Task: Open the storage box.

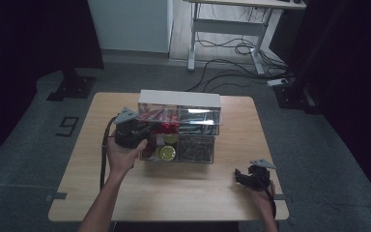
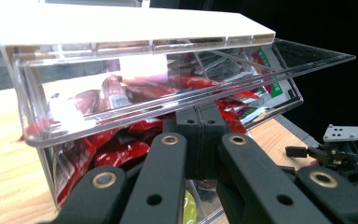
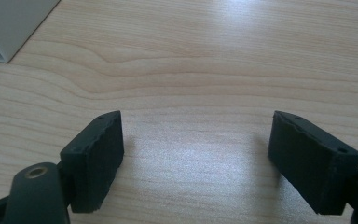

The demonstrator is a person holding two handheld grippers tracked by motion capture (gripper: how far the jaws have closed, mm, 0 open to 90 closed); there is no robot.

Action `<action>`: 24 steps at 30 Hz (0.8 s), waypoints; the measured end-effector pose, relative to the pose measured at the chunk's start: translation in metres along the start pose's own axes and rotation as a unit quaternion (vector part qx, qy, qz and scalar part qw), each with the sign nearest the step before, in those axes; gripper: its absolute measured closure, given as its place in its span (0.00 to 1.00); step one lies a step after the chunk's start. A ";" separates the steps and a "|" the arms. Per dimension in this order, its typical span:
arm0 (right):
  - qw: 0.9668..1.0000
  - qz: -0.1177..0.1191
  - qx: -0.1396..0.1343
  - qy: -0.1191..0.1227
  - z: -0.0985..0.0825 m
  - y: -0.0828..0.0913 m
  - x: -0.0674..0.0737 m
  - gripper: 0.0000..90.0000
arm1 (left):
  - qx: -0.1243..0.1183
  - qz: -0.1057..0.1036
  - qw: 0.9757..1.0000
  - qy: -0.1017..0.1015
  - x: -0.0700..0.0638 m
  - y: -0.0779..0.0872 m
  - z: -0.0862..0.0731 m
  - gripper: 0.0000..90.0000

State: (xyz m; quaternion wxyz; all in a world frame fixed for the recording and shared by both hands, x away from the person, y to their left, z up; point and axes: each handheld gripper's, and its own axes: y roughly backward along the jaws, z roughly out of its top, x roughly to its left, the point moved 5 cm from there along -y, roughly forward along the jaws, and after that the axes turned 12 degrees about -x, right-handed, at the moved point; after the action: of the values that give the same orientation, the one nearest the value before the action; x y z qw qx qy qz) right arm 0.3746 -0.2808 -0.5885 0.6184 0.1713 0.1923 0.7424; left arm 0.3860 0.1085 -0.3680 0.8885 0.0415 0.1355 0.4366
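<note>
A small cabinet with a white top (image 1: 178, 99) and clear drawers stands mid-table. Its upper left drawer (image 2: 74, 112) is drawn out and holds red packets (image 2: 130, 91). My left gripper (image 2: 199, 122) is shut, its tips tucked under that drawer's clear front lip; I see nothing between the jaws. In the high view the left gripper (image 1: 147, 129) sits at the cabinet's left front. My right gripper (image 3: 196, 154) rests open on the bare wood, nothing between its pads. It lies near the table's front right, where the right gripper (image 1: 241, 176) is well clear of the cabinet.
The upper right drawer (image 1: 199, 118) holds flat packets. In the lower left drawer (image 1: 166, 152) are yellow-green round items, and in the lower right drawer (image 1: 195, 149) small dark pieces. Bare wooden table (image 1: 174, 193) lies in front. A desk frame and cables (image 1: 232, 48) stand on the floor beyond.
</note>
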 end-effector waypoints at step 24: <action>1.000 -0.001 0.001 0.000 0.000 0.000 0.000 0.20 | -0.011 -0.003 1.000 0.005 0.003 -0.012 0.016 1.00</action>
State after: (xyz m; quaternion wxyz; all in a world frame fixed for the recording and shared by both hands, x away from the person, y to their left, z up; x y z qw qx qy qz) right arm 0.3745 -0.2813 -0.5885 0.6191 0.1716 0.1936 0.7415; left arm 0.4015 0.1038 -0.3551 0.8893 0.0293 0.1349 0.4359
